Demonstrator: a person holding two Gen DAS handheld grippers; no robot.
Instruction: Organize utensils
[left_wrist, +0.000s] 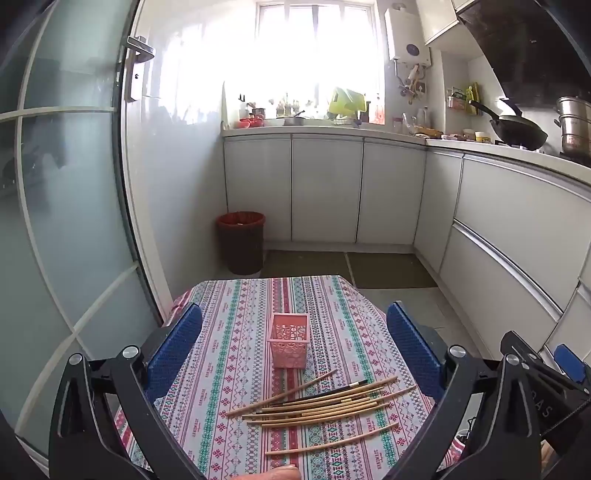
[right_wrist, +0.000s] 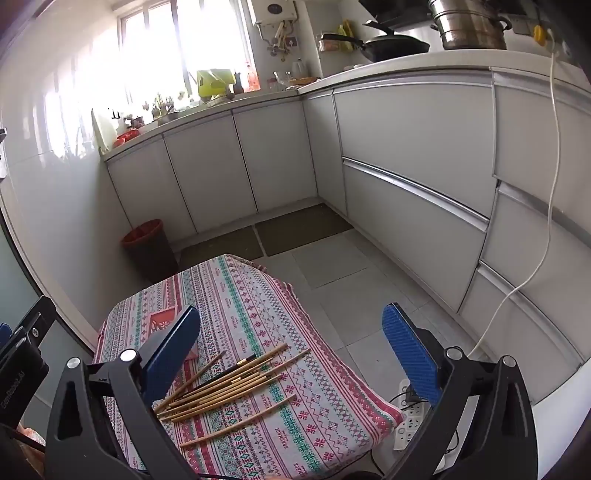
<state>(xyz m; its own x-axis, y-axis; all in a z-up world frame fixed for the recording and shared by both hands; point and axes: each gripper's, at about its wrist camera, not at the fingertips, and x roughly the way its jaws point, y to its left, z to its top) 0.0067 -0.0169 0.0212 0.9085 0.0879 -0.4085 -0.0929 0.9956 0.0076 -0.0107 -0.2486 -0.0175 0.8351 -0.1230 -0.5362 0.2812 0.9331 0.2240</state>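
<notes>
In our left view, lower left to lower right, our left gripper (left_wrist: 295, 350) is spread wide and holds nothing. The basket (left_wrist: 288, 346) stands upright at centre frame between the fingers. Below it the chopsticks (left_wrist: 317, 404) lie flat on the tablecloth (left_wrist: 229, 332), long axes running left to right, tips slightly up-right. In our right view, our right gripper (right_wrist: 291, 354) is also spread and empty, chopsticks (right_wrist: 225, 384) low and left of centre. We judge neither gripper clearly nearer.

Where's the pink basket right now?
In the left wrist view, the pink basket stands upright mid-table on the patterned tablecloth, just beyond the chopsticks.
</notes>
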